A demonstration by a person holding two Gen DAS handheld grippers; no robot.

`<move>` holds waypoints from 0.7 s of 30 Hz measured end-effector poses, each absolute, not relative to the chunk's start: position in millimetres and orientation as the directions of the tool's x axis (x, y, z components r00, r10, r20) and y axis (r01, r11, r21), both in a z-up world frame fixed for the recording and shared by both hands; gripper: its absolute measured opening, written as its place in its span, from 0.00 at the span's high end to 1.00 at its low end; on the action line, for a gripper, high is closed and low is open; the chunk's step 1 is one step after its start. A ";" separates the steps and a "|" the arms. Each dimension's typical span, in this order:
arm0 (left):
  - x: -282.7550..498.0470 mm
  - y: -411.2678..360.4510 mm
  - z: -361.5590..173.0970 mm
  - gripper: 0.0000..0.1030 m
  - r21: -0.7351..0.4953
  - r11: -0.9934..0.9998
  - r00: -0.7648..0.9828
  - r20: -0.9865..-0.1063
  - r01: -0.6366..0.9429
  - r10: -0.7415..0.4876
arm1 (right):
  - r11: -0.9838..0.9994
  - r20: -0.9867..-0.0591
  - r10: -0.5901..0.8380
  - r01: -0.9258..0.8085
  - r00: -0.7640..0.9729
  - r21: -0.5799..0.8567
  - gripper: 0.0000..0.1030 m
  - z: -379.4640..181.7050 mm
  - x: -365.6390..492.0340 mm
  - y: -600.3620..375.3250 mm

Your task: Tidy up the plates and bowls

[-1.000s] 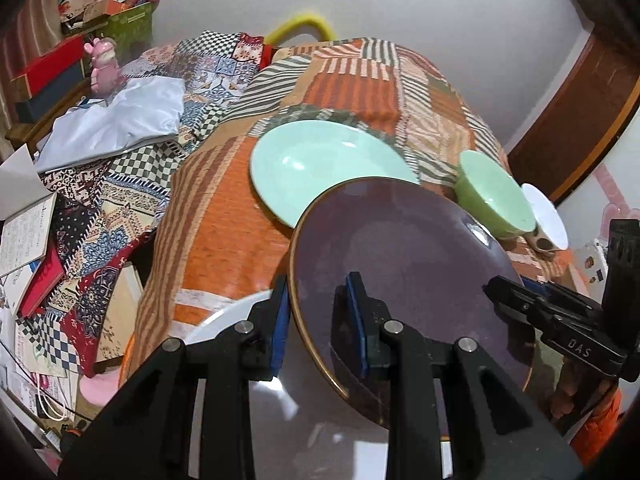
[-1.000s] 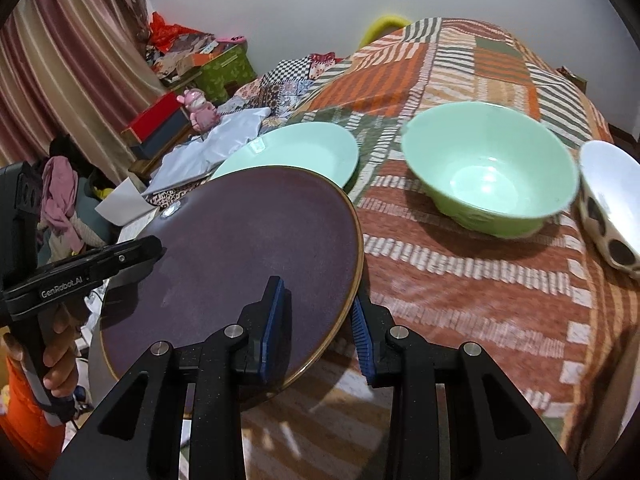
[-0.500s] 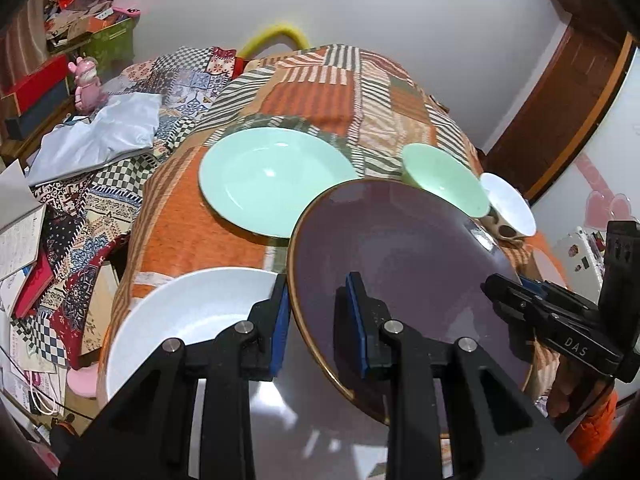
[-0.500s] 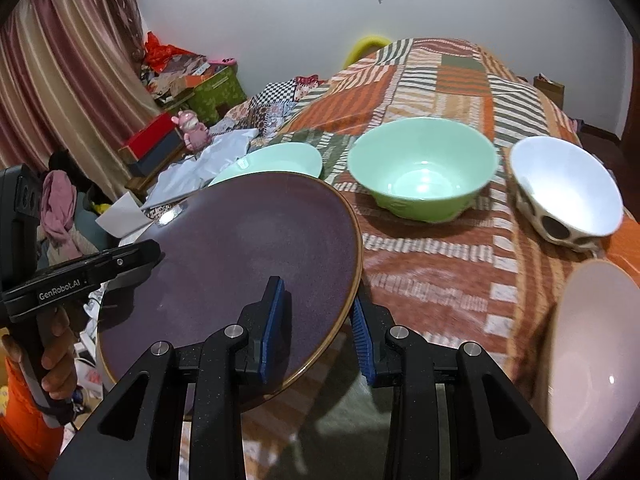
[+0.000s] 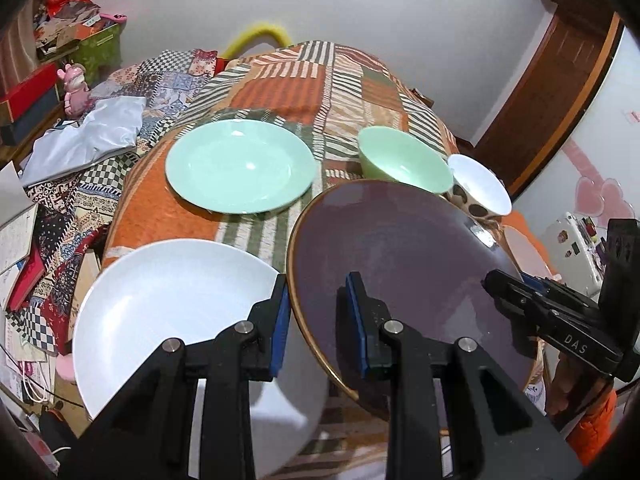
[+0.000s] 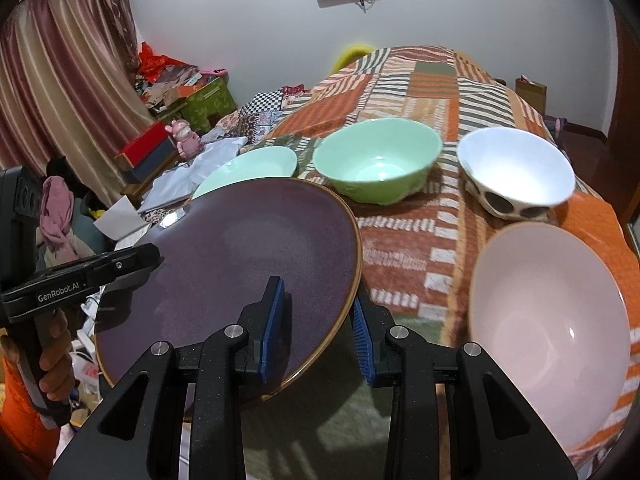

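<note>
A dark purple plate (image 5: 400,264) with a gold rim hangs above the bed, held from both sides. My left gripper (image 5: 320,320) is shut on its left rim. My right gripper (image 6: 318,322) is shut on its right rim, the purple plate (image 6: 248,264) stretching away to the left. A white plate (image 5: 172,312) lies just left of and below the held one. Farther off sit a mint-green plate (image 5: 240,168), a green bowl (image 6: 378,158), a white spotted bowl (image 6: 516,172) and a pale pink bowl (image 6: 548,320).
The patchwork bedspread (image 6: 424,92) carries all the dishes. Clutter fills the left side: a grey cloth (image 5: 88,136), a pink figurine (image 5: 76,88), boxes and papers. A wooden door (image 5: 560,80) stands at the right. A hand (image 6: 52,356) grips the left tool.
Both grippers have drawn back toward the near edge of the bed with the purple plate. The white plate, the spotted bowl and the pink bowl have come into view.
</note>
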State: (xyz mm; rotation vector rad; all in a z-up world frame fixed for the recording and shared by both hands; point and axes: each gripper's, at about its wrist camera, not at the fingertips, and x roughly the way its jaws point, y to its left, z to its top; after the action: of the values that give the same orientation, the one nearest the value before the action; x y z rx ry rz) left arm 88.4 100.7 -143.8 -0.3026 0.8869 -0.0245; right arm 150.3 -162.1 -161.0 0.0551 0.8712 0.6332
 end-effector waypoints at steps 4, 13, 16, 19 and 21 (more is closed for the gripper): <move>86.7 92.7 -150.4 0.74 -0.269 0.958 0.625 -0.765 -0.095 -0.153 | 0.825 -0.708 0.527 -0.481 0.470 0.296 0.71 -167.7 144.5 -169.8; 89.4 83.8 -170.5 0.74 -0.287 0.954 0.589 -0.788 -0.089 -0.182 | 0.845 -0.730 0.502 -0.441 0.464 0.300 0.71 -181.9 135.7 -182.3; 92.4 81.8 -176.8 0.74 -0.293 0.952 0.578 -0.794 -0.088 -0.191 | 0.854 -0.740 0.490 -0.424 0.460 0.302 0.71 -186.4 135.9 -183.9; 96.0 79.0 -182.8 0.74 -0.296 0.952 0.568 -0.799 -0.084 -0.198 | 0.860 -0.746 0.484 -0.406 0.457 0.310 0.71 -191.8 137.1 -186.7; 99.9 76.2 -186.8 0.74 -0.292 0.953 0.561 -0.804 -0.080 -0.199 | 0.866 -0.750 0.477 -0.390 0.459 0.312 0.71 -195.0 138.8 -188.8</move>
State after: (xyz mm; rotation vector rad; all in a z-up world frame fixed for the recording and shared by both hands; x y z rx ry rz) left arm 99.9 76.2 -186.8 -0.3124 0.9775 -0.0714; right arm 138.8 -188.8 -195.0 0.1010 0.9551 0.5346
